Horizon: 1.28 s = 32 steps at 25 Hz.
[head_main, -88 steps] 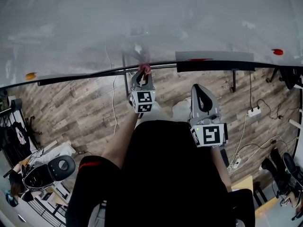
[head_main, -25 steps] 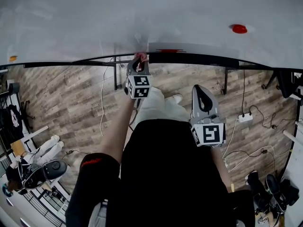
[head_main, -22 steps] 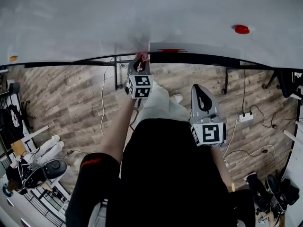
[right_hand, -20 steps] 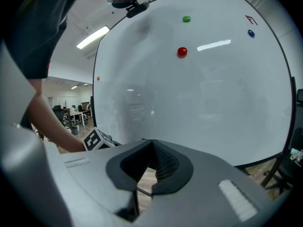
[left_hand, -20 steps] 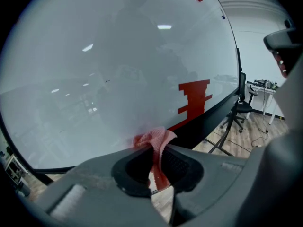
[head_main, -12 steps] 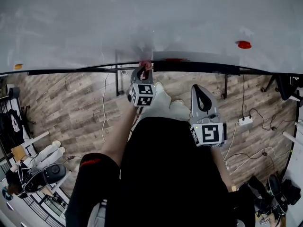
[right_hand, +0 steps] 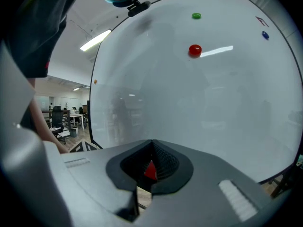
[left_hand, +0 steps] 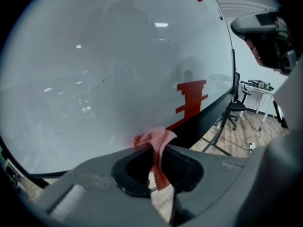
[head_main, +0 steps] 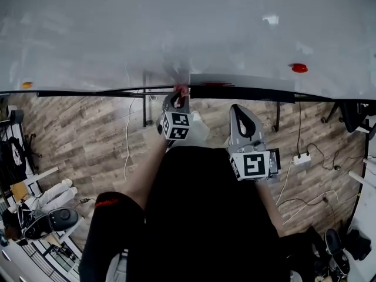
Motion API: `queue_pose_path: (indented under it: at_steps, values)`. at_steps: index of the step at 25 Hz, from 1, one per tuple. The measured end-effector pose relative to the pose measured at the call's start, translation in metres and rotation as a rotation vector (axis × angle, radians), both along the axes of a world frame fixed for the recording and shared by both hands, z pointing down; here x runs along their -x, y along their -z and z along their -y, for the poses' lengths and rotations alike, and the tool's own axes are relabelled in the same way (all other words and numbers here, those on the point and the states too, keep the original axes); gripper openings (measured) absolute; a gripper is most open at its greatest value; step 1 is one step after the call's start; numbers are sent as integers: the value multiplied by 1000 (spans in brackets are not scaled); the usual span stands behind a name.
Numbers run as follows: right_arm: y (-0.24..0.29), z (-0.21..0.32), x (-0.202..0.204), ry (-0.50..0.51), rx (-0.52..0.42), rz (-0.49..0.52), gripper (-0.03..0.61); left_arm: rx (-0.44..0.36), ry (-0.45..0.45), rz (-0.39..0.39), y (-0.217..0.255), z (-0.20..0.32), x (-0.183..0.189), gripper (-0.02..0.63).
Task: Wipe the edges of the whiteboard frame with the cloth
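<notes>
Left tongs (head_main: 181, 94), grey plastic with a marker cube, head view: raised to the lower edge of the large white glossy whiteboard (head_main: 176, 28), tips at the black frame rail (head_main: 88, 92), a small pink woven cloth (head_main: 183, 89) showing at the tips against that rail. Right tongs (head_main: 240, 111), same build: held lower and apart from the board, above the person's black garment (head_main: 205, 216), touching nothing. Just right of the cloth, a dark ledge (head_main: 241, 93) along the frame; on the board, a round red magnet (head_main: 299, 68) at right and a small orange magnet (head_main: 26, 85) at far left. Below, grey-brown wooden plank floor (head_main: 88, 134) and a white power strip (head_main: 302, 158) with cables. Left gripper view: left tongs (left_hand: 157, 148) clamped together on the pink cloth (left_hand: 154, 141), which bunches out beyond the tips and lies against the bottom of the whiteboard (left_hand: 118, 56) just above the black frame (left_hand: 208, 119); a red blocky mark (left_hand: 191, 96) on the board to the right; a black office chair (left_hand: 234, 105) beyond. Right gripper view: right tongs (right_hand: 152, 145) closed tip to tip, gripping nothing; a small red patch shows in the hollow behind the tips, nature not determinable. Facing them, the whiteboard (right_hand: 213, 103) carries a red magnet (right_hand: 194, 50), a green magnet (right_hand: 196, 16) and a blue magnet (right_hand: 265, 34).
</notes>
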State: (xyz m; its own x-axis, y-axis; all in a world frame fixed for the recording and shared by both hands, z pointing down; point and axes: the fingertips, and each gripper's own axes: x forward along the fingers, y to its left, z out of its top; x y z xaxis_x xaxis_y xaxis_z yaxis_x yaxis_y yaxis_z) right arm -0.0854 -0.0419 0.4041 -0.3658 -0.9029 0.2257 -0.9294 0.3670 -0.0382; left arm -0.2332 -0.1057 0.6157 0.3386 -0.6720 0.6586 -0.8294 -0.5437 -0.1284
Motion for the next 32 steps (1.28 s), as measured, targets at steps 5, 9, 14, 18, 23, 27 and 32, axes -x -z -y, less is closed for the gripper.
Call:
queue_pose_path:
  at_steps: [5,9,14,18,23,27,32]
  values:
    - [5,3,-8,60,16,-22,2,8,31,14,3,3,-3,43]
    - [3,-4,-19,86,33,-29,2,6,62,21,6,1,-7,43]
    - [0,-7,-30,95,39,-34,2,17,72,14,5,-2,-19,43]
    - [1,-7,-36,94,40,-36,2,13,76,25,6,-2,-22,43]
    - [-1,-6,-43,88,46,-36,2,25,82,28,7,-1,-22,43]
    - [-2,-4,-47,92,48,-34,2,25,89,20,9,-4,-26,43]
    - [-2,-2,-44,109,43,-29,2,15,82,12,14,-5,-30,43]
